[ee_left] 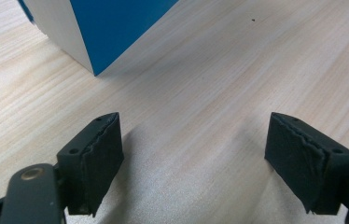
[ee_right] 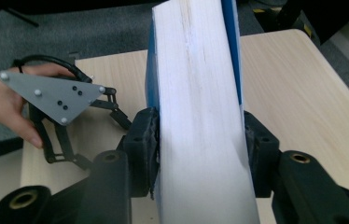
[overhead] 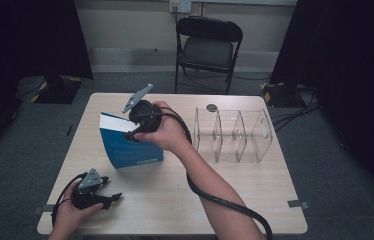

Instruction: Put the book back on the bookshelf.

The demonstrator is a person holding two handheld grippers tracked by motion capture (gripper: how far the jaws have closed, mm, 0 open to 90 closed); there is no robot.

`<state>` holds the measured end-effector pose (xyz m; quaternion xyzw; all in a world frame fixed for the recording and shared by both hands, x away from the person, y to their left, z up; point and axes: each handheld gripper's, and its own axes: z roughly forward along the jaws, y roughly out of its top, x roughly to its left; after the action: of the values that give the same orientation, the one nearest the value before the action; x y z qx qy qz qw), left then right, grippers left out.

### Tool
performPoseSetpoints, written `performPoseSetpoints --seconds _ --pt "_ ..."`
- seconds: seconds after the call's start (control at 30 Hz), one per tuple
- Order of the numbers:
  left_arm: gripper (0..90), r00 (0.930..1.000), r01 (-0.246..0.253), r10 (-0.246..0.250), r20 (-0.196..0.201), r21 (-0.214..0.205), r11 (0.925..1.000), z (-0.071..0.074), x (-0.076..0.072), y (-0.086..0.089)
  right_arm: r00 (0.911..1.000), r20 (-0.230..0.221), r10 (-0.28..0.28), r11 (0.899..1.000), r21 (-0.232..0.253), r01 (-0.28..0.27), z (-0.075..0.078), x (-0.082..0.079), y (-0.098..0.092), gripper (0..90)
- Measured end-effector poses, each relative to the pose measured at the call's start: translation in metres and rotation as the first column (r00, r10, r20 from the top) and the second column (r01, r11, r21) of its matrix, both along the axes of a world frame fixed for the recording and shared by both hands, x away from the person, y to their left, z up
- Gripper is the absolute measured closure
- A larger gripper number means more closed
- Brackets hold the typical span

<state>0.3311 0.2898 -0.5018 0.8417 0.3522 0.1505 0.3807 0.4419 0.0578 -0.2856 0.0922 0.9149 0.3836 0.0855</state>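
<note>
A black folding chair [overhead: 208, 47] is standing beyond the far edge of the light wooden bench [overhead: 175, 200], on grey carpet. Cables [overhead: 295, 112] are trailing across the floor at the right. A dark stand base [overhead: 57, 89] is sitting at the left, with black curtains hanging on both sides.

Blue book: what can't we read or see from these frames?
- Blue book cover text: too small in the high view.
- Its base: cut off by the bottom edge in the right gripper view, behind the right gripper.
- Small dark object behind the clear organizer: too small to identify.
</note>
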Motion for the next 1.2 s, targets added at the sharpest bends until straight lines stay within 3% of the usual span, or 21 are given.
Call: performPoseSetpoints --seconds 0.13,0.2,0.37,0.7,0.83,1.2 --pt "17.3 1.0 0.005 -0.005 0.0 0.004 1.0 0.0 0.0 0.0 0.9995 0.031 0.0 1.0 -0.014 0.0 0.0 0.001 0.002 51.1" --pt "15.8 1.0 0.006 -0.006 -0.001 0.006 1.0 0.0 0.001 0.0 0.9967 0.081 0.009 0.998 -0.057 -0.004 -0.002 0.0 0.007 47.2" --pt "15.1 1.0 0.005 -0.005 -0.004 0.009 0.9999 0.0 0.001 0.0 0.9947 0.1 0.02 0.996 -0.089 -0.011 -0.002 0.0 0.011 46.7" --pt "9.6 0.9994 0.031 -0.031 -0.015 0.016 0.9994 -0.001 0.001 -0.002 0.9973 0.069 0.023 0.991 -0.132 -0.013 -0.001 0.002 0.015 48.7" --pt "6.4 0.9992 0.036 -0.036 -0.02 0.022 0.9991 -0.001 0.002 -0.003 0.9999 0.009 0.015 0.993 -0.114 -0.014 -0.003 0.002 0.015 58.8" --pt "0.0 0.9979 0.06 -0.059 -0.026 0.038 0.9975 -0.001 0.003 -0.006 0.9995 -0.018 -0.025 0.995 -0.093 0.023 -0.005 0.003 0.019 60.4"
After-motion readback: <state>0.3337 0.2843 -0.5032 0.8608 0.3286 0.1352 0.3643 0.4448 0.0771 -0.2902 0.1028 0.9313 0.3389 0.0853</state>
